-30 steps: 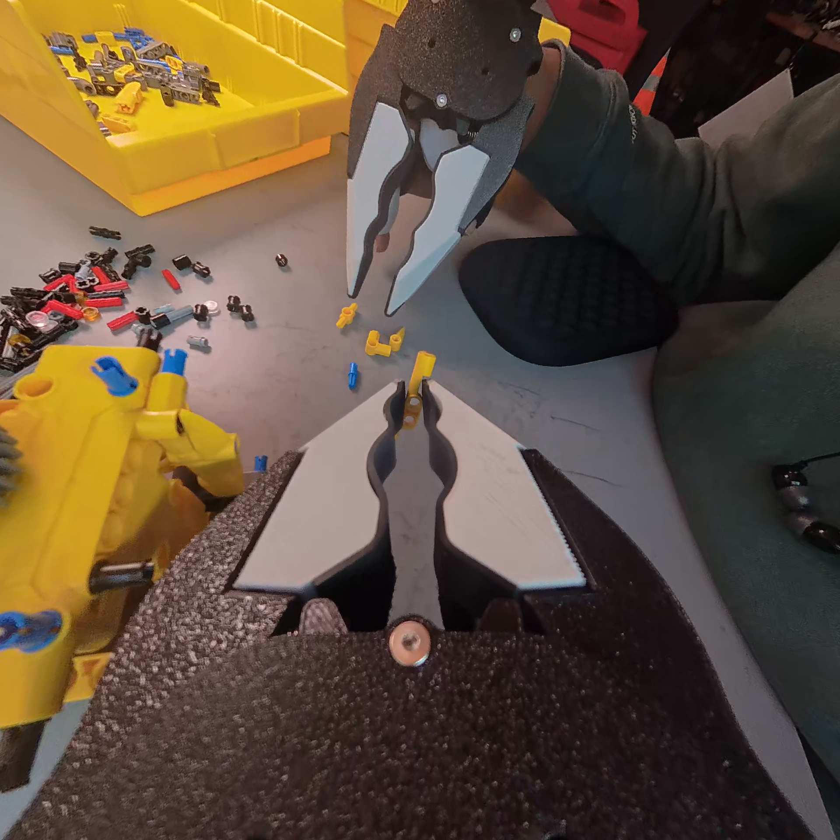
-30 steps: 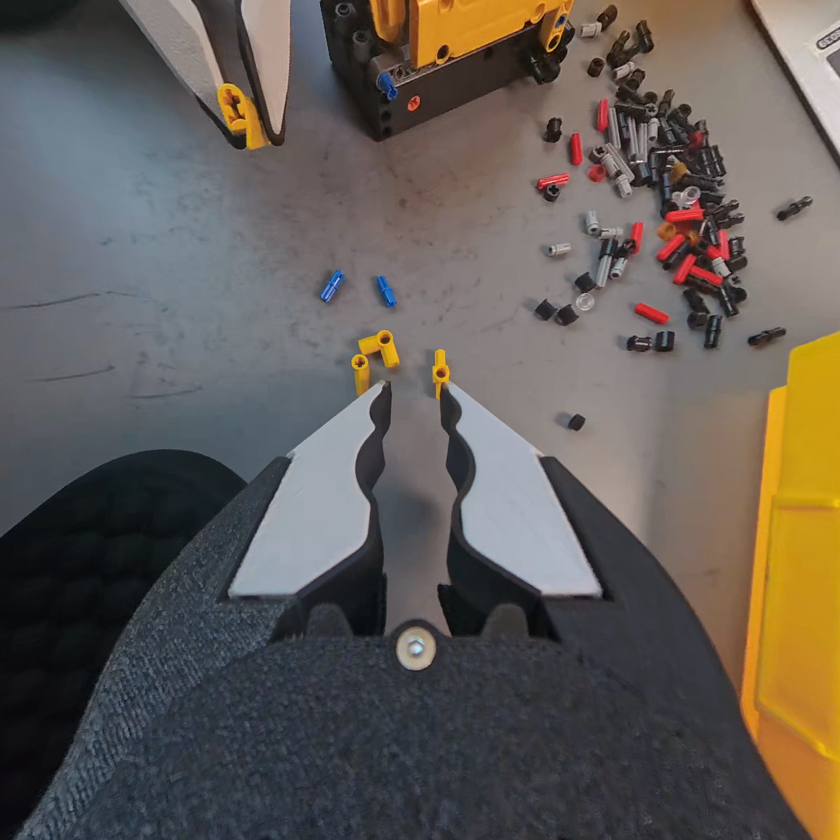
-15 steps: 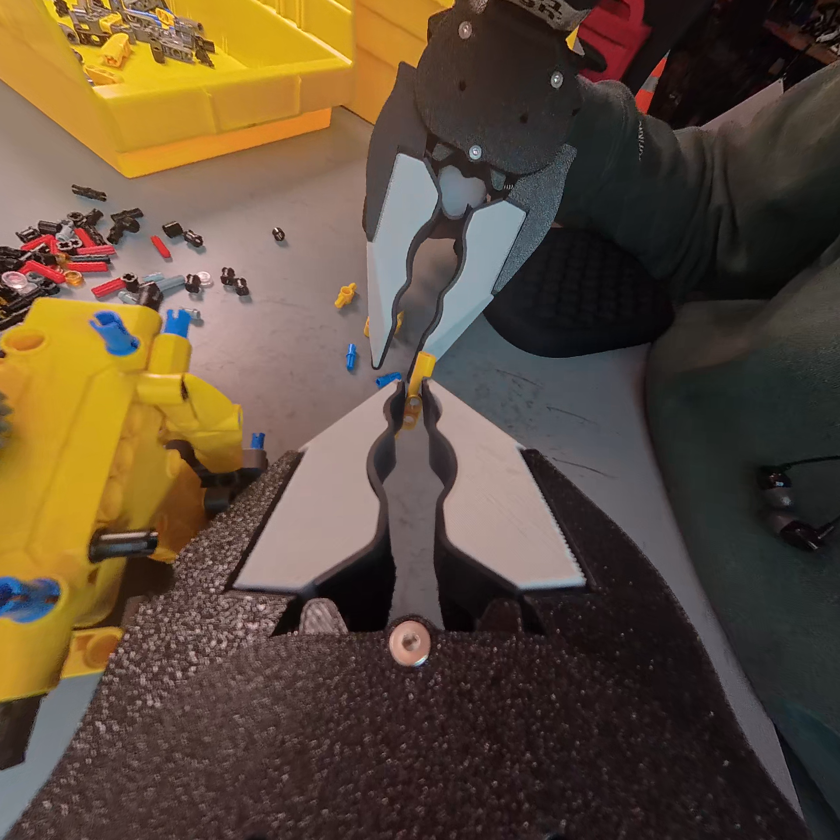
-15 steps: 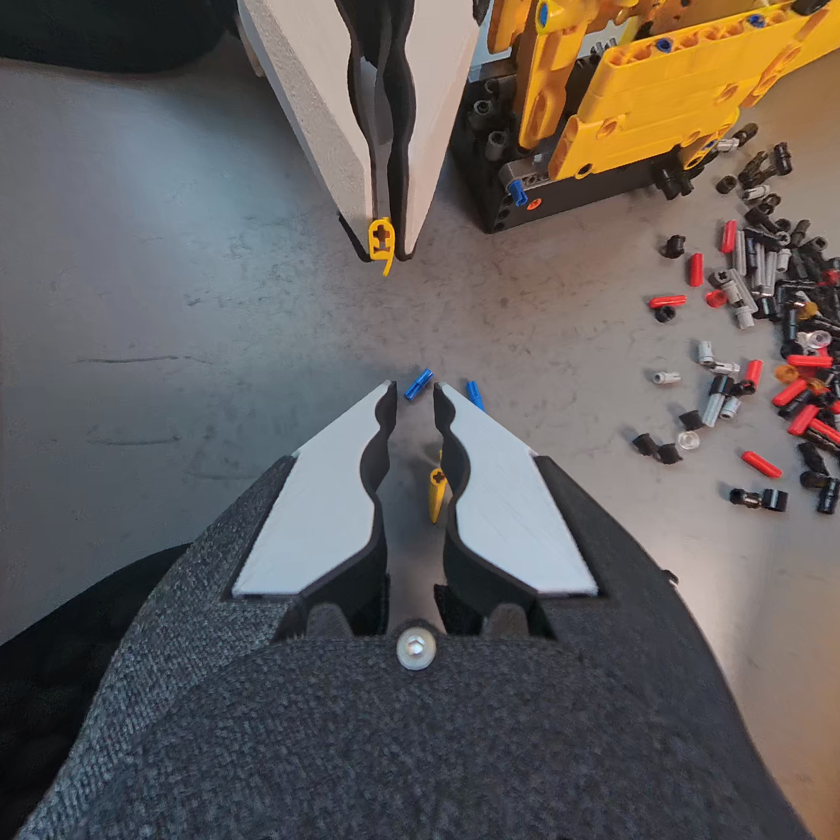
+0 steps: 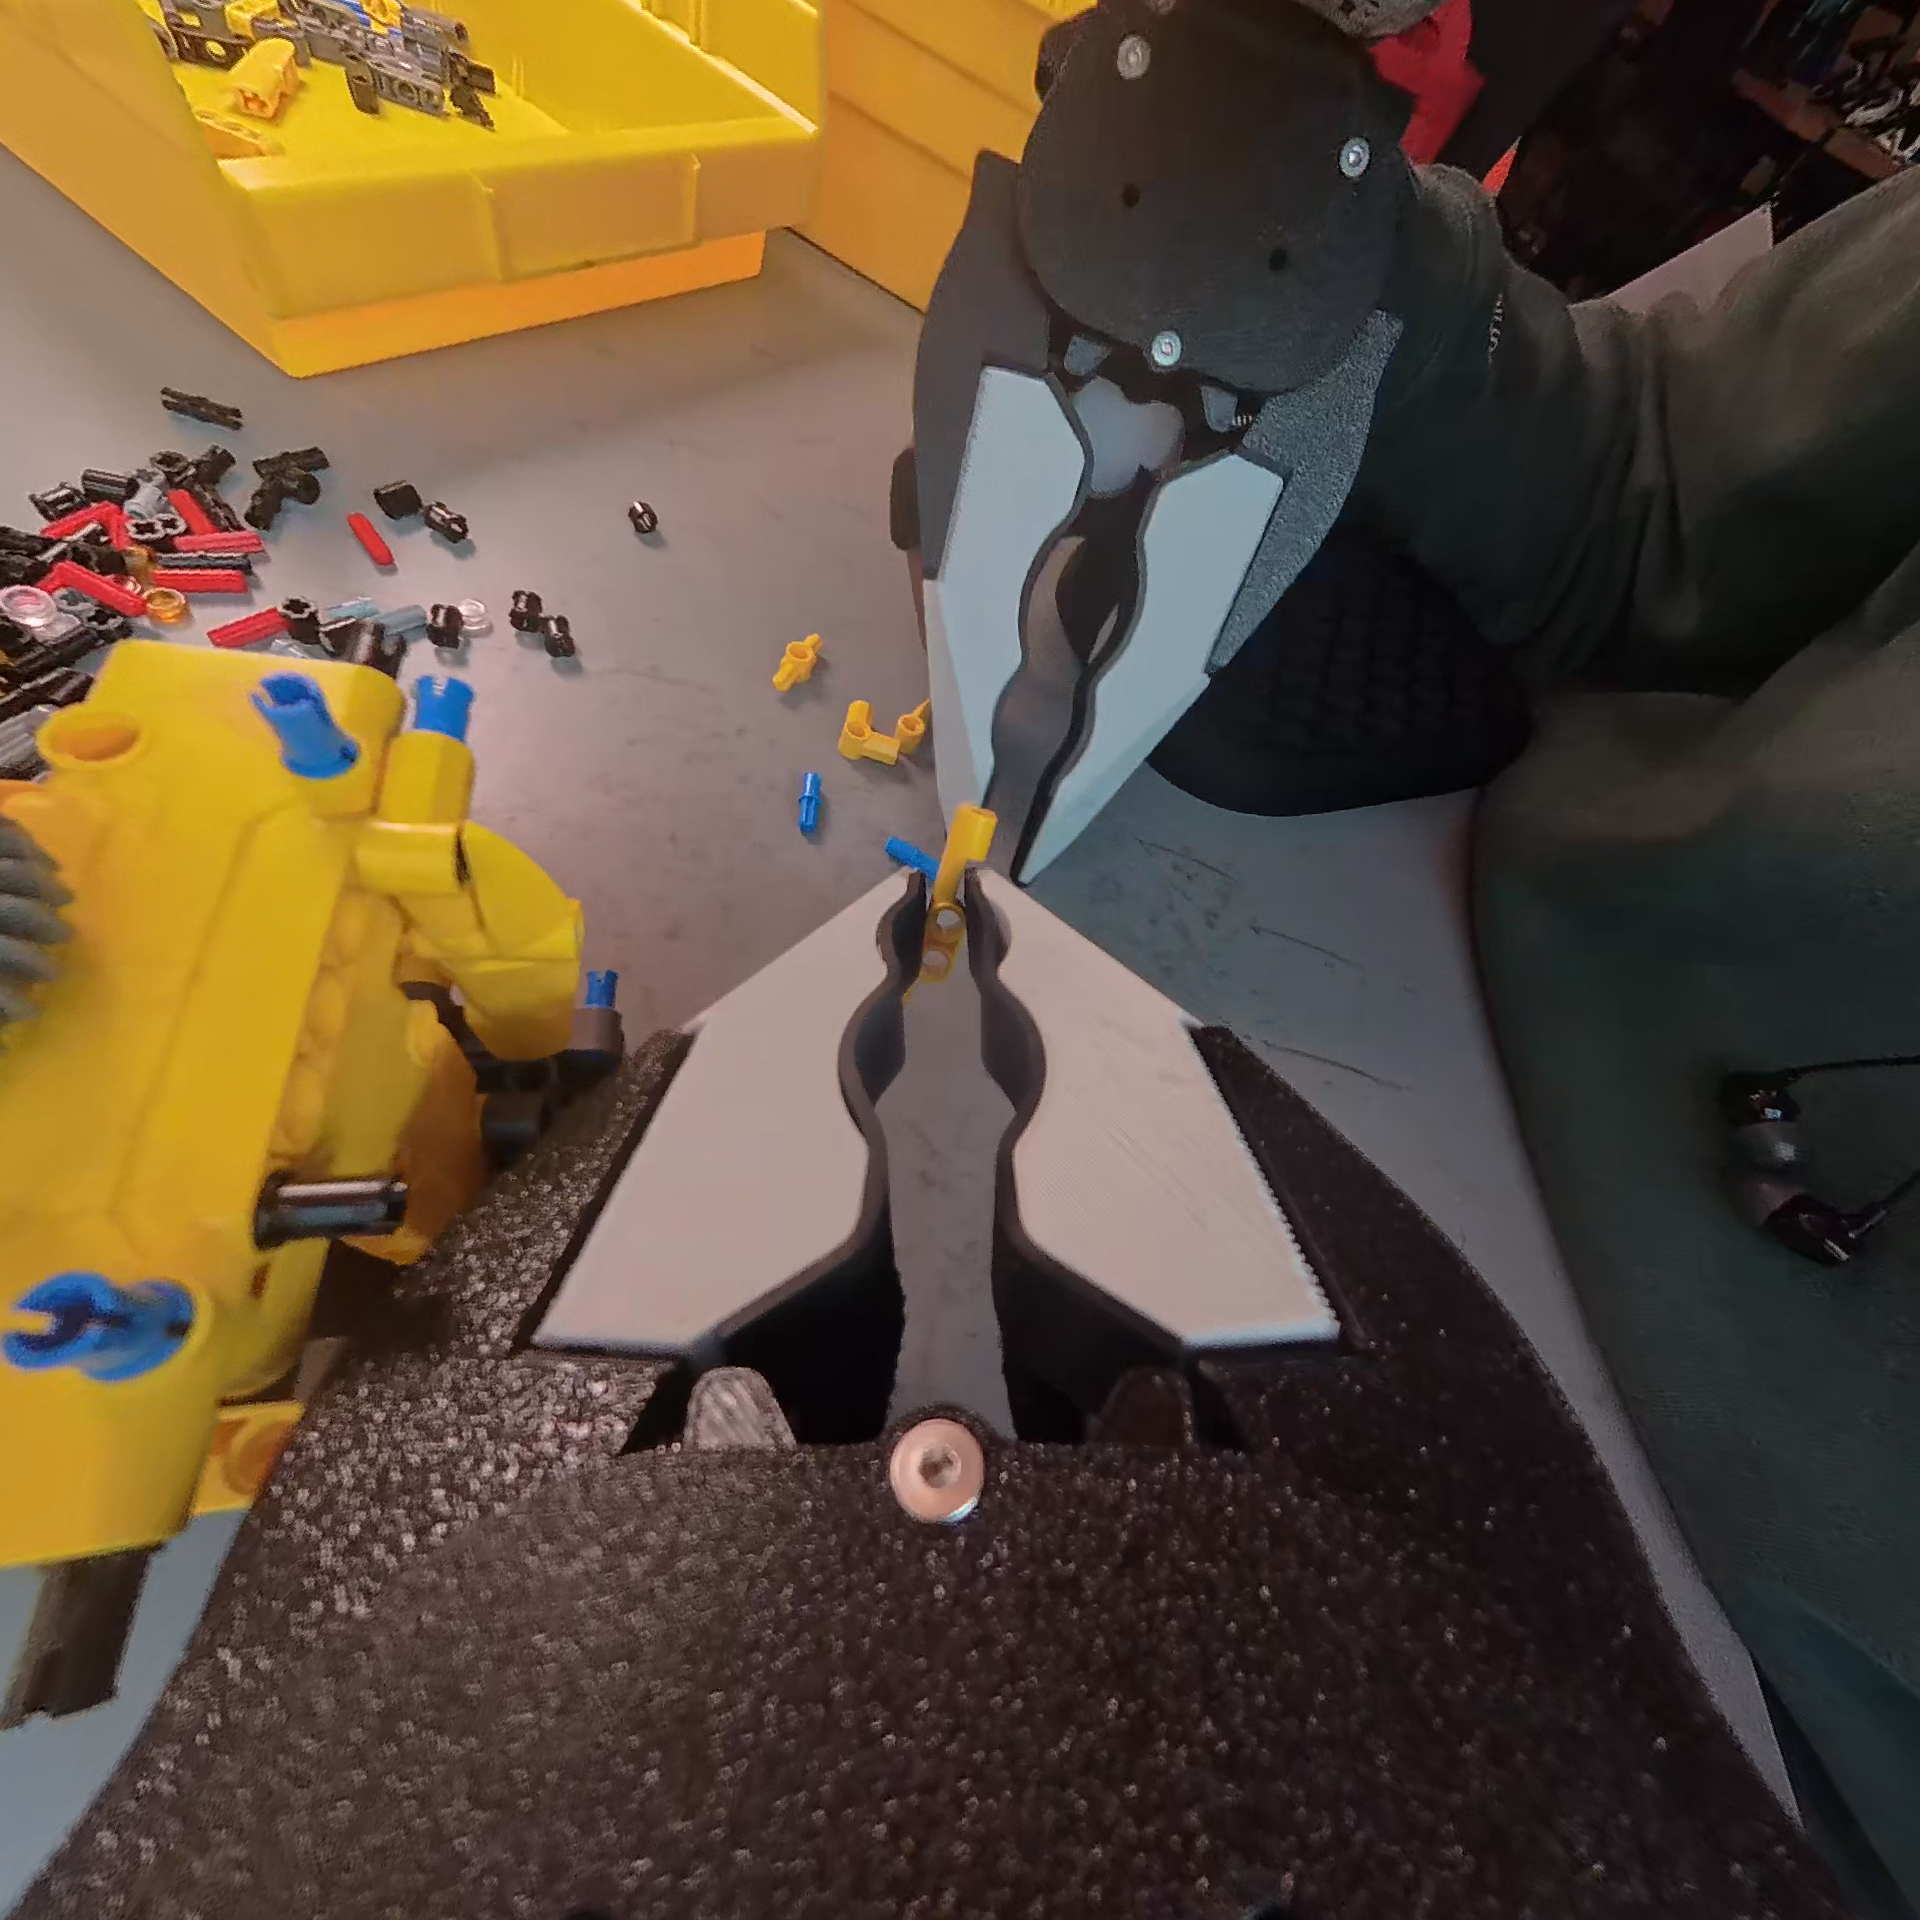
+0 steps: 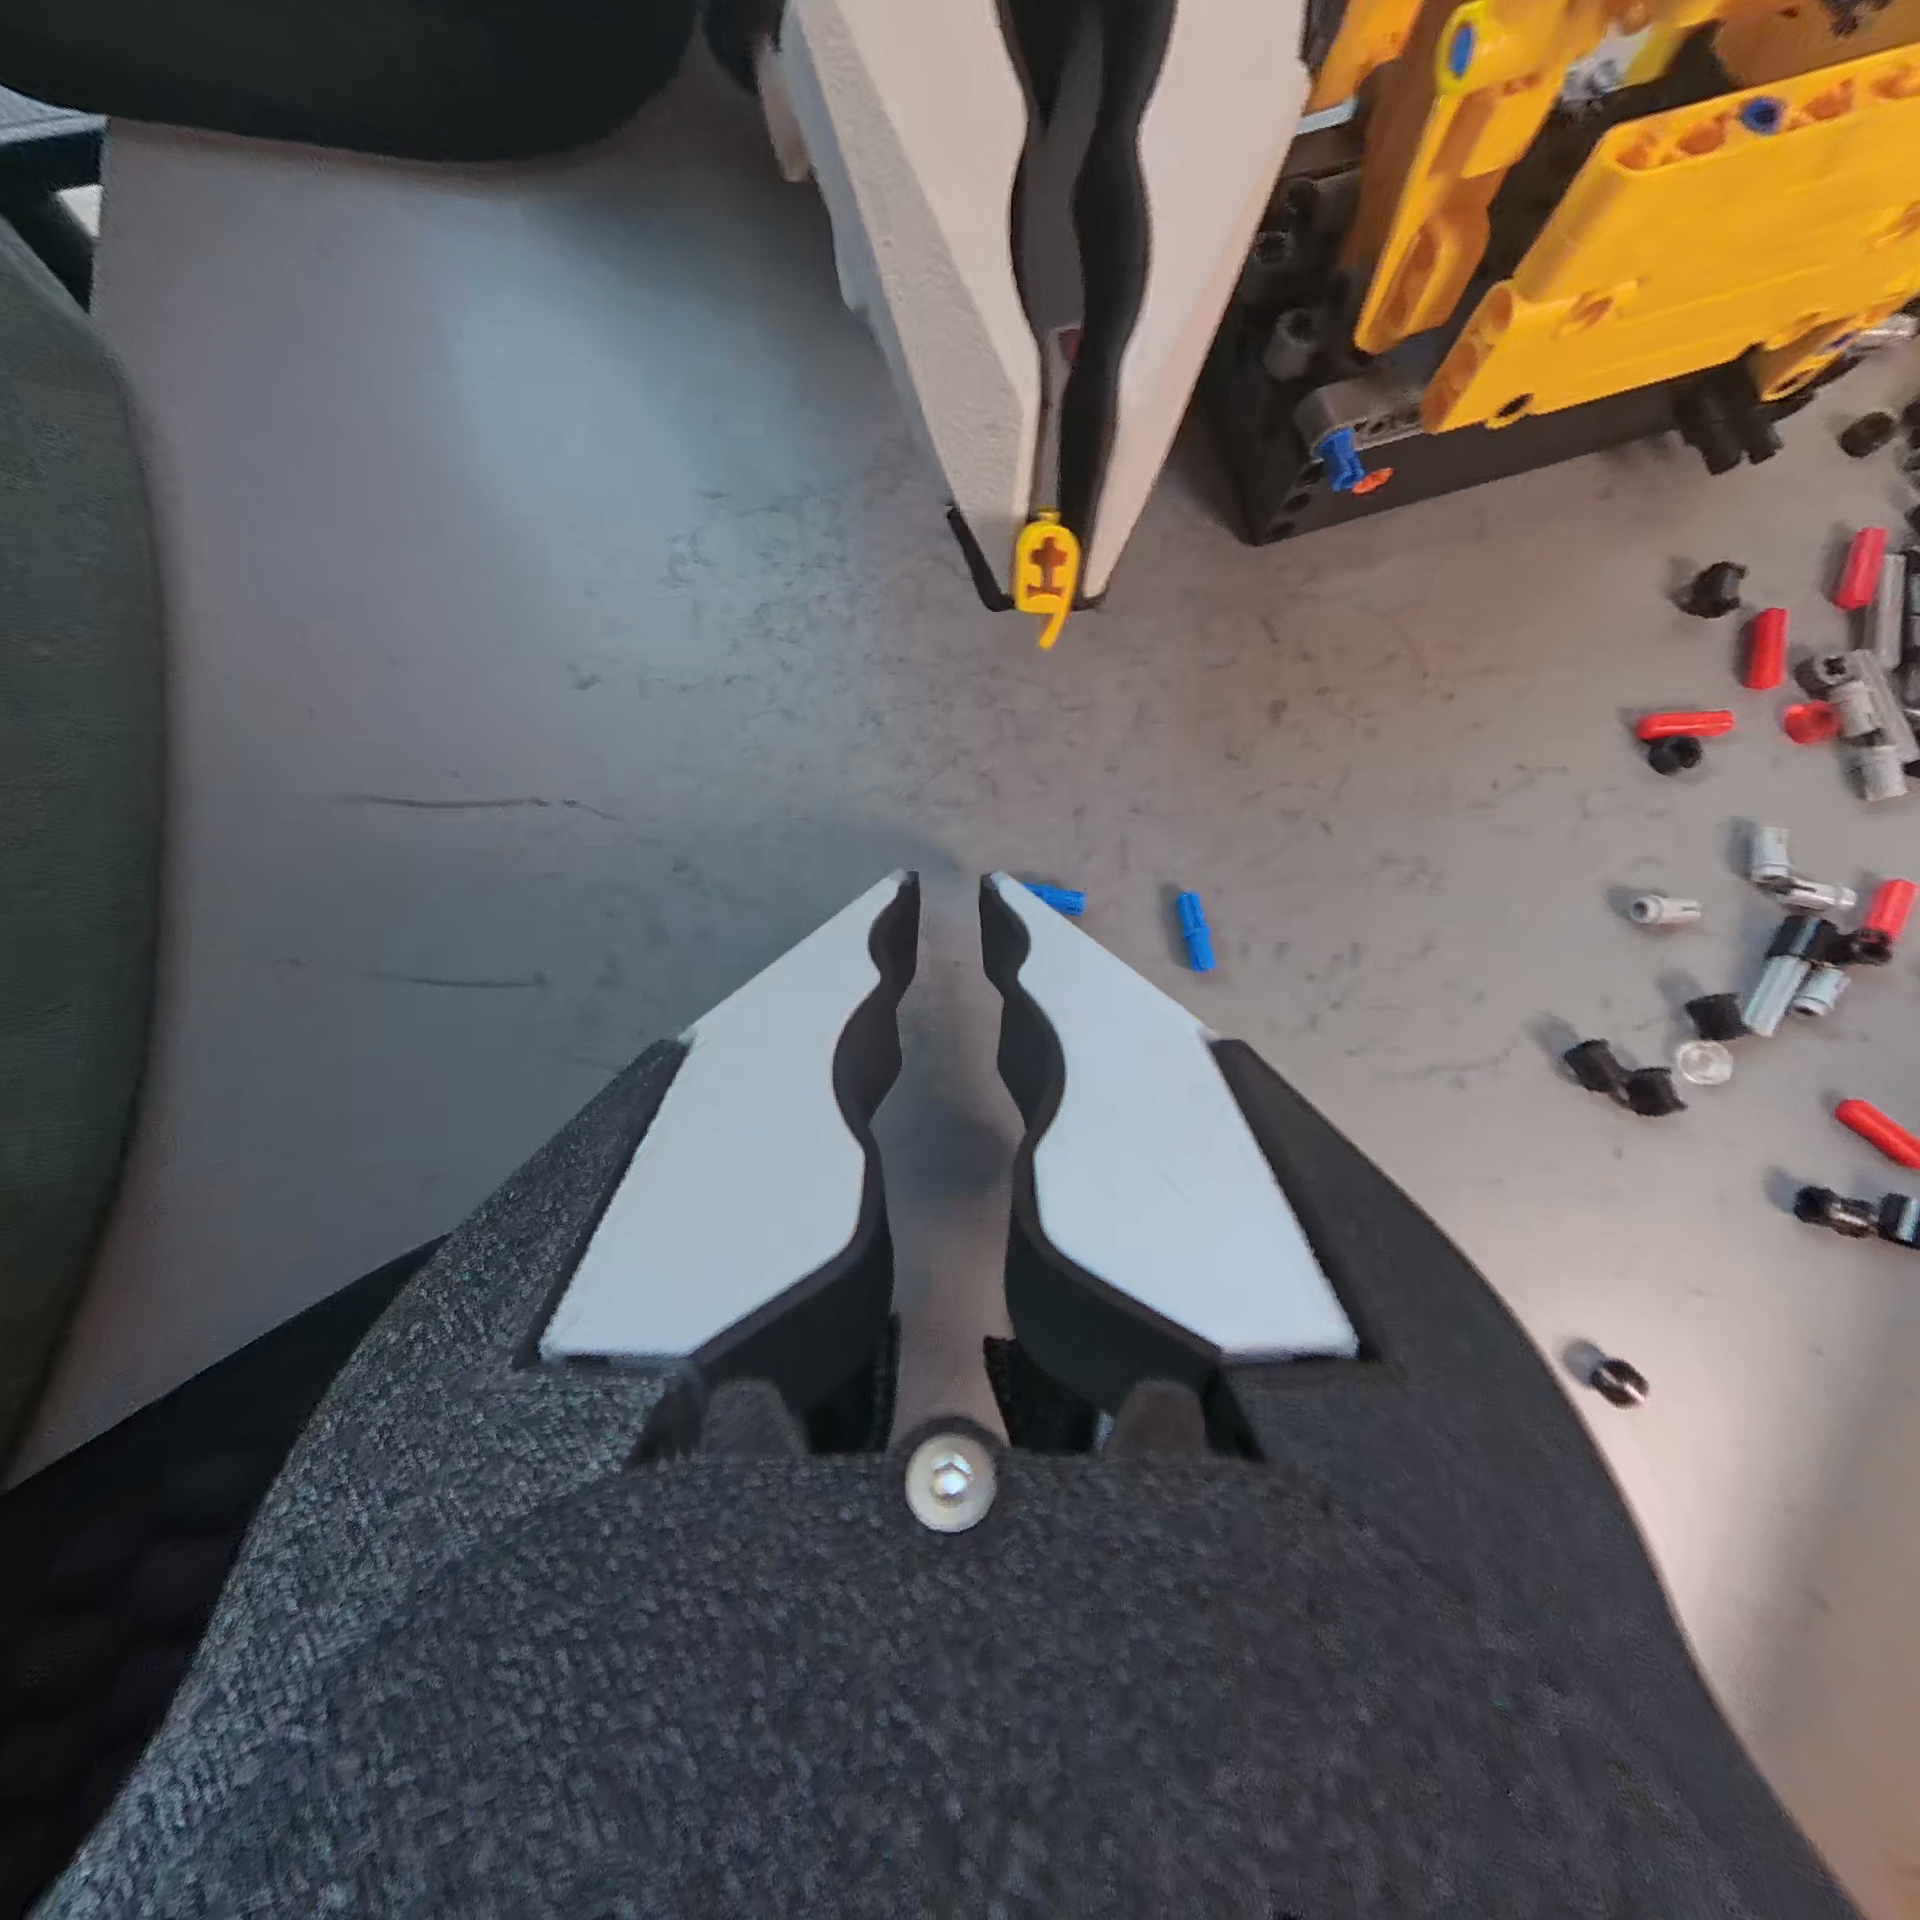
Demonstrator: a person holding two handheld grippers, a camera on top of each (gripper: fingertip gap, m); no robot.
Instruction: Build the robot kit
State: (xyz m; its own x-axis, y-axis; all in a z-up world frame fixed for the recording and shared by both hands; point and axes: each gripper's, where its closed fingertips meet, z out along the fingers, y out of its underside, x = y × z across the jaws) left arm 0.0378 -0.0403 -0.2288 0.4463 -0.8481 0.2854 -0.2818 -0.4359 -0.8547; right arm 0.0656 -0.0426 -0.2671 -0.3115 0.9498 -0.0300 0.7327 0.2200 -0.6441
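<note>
a: while the left gripper [image 5: 943, 883] is raised over the table [image 6: 520, 623], what is it holding?

b: a small yellow peg [image 5: 951, 894], pinched between its nearly closed tips, one end poking out past them.

a: and the right gripper [image 6: 948, 878]?

b: its jaws stand a narrow gap apart with nothing between them. seen from the left wrist, its tips sit right by the peg's free end; i cannot tell if they touch.

a: what lies around them?

b: a blue pin [image 6: 1055, 899] lies just beside its tip, another blue pin [image 6: 1195, 930] nearby. a yellow model [image 5: 239, 987] stands just left of the left gripper. loose black, red and grey parts [image 5: 187, 561] are scattered farther off, and a yellow bin [image 5: 468, 197] sits beyond.

a: how far along?

b: one peg is gripped; two other yellow bits [image 5: 878, 732] lie on the table.
</note>
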